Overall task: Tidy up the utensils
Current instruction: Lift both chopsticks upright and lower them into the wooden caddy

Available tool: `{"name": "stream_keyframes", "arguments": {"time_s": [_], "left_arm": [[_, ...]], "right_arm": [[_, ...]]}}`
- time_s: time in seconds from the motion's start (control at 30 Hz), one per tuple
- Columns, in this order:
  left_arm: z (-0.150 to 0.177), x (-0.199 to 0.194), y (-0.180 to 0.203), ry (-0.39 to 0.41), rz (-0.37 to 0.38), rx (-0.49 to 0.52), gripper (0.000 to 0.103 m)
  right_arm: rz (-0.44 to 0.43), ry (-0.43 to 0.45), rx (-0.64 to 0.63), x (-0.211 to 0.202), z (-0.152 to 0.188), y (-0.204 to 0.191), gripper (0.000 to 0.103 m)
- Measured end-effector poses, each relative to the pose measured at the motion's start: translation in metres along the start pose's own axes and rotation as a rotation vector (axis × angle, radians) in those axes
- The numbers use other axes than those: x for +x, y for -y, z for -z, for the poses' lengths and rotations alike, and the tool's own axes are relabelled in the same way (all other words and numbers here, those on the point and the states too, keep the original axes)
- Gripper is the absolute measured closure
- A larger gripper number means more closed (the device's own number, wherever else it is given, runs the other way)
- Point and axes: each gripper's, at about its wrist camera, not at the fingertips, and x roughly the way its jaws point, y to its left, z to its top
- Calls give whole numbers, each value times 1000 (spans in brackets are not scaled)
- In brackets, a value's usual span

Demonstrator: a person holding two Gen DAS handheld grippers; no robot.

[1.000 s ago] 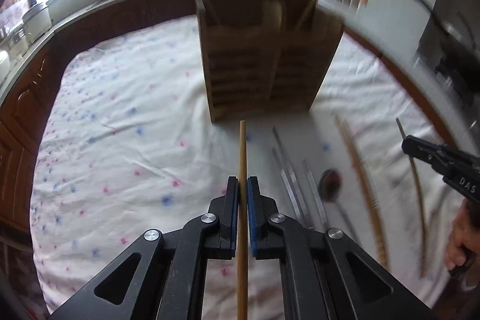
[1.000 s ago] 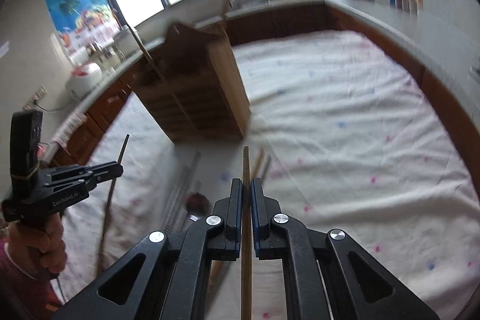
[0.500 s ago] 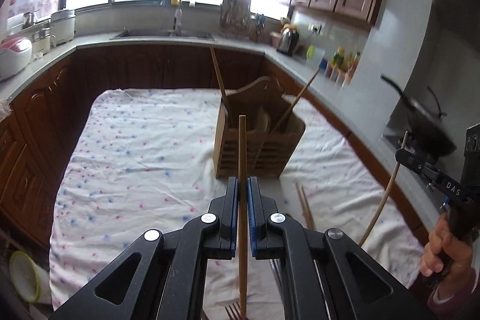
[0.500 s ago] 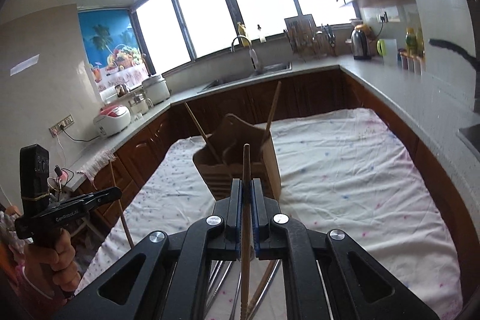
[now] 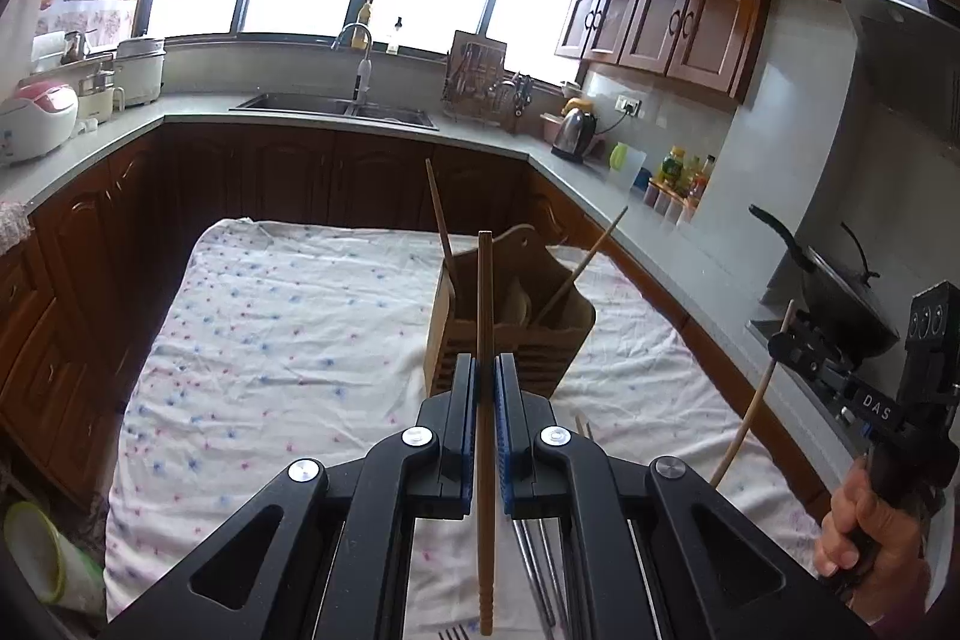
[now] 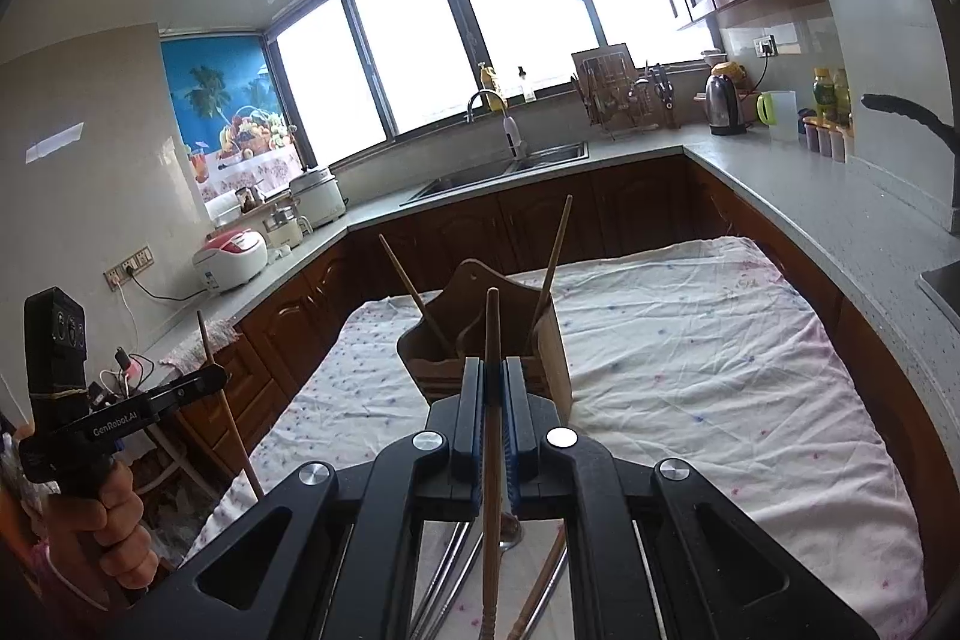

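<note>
nearest the left wrist lens, the left gripper (image 5: 485, 388) is clenched on a flat wooden chopstick (image 5: 485, 316); its blue ribbed pads (image 5: 501, 436) press both sides, and the stick runs upright between the matte black fingers, its ridged lower end reaching the bottom edge of the view. nearest the right wrist lens, the right gripper (image 6: 493, 388) grasps a rounder, darker wooden chopstick (image 6: 492, 328) the same way, its turned lower end cut off by the frame. beneath both grippers, metal utensils (image 6: 447, 568) lie on the cloth, largely hidden by the black arms and hard to identify. beyond the fingertips stands a slatted wooden holder (image 5: 528, 346) with an arched back, on a creased white tablecloth (image 5: 282, 334) dotted pink and blue; two wooden sticks (image 5: 441, 226) lean out of it at opposite slants, and a pale rounded object inside it cannot be identified. farther off, dark wood cabinets, a grey counter (image 5: 240, 115) and bright windows.
</note>
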Motion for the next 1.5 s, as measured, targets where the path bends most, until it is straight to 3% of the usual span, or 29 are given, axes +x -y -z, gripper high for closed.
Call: {"name": "stream_keyframes", "arguments": {"time_s": [0.47,0.77,1.1,1.23,1.5], "left_arm": [[-25,20,-7,58,1,-44,99],[-54,50,-13,131,-10,-54,99],[-89,98,-24,287,-27,-121,99],[-89,126,-21,338,-54,-121,99],[-60,179,-26,348,-76,-157,99]], "right_arm": [[-1,89,26,14,-33,6,97],[-19,188,55,40,-75,14,97],[-9,300,64,78,-110,20,97],[7,325,47,92,-111,21,97],[43,348,39,119,-85,33,97]]}}
